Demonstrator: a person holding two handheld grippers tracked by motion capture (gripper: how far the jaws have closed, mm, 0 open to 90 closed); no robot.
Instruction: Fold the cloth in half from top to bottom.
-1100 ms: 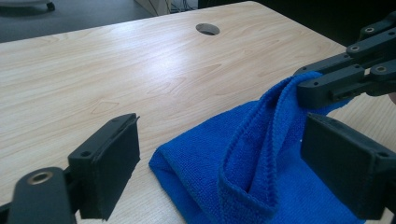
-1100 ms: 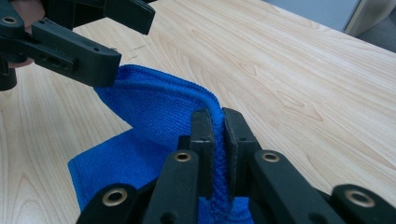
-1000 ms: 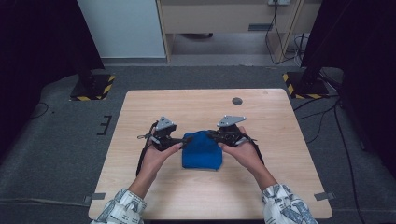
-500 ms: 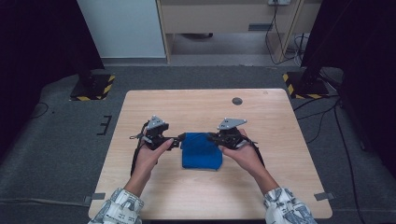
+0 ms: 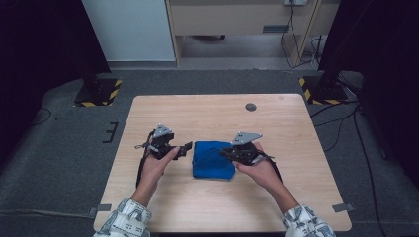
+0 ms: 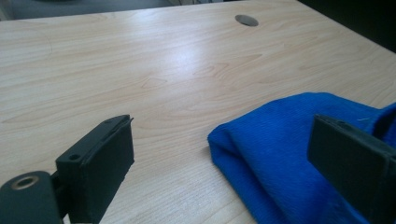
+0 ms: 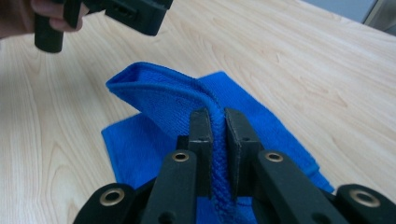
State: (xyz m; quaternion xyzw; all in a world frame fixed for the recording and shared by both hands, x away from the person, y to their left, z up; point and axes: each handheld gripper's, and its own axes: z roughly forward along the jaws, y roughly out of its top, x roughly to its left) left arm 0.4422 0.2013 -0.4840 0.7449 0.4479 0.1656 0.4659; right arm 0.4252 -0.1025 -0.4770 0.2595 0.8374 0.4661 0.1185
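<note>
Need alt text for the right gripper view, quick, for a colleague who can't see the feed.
The right gripper is shut on a raised fold of the blue cloth, which otherwise lies flat on the wooden table. The left gripper, held in a hand, hovers open at the top left, beyond the cloth.

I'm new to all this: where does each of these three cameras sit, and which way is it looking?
High view: above the person's side, looking forward and down on the table; forearms, hands, both tools.
Left gripper view: on the left tool, looking along its open jaws at the blue cloth.
Right gripper view: on the right tool, jaws shut on the cloth's raised edge.
All share the cloth.
</note>
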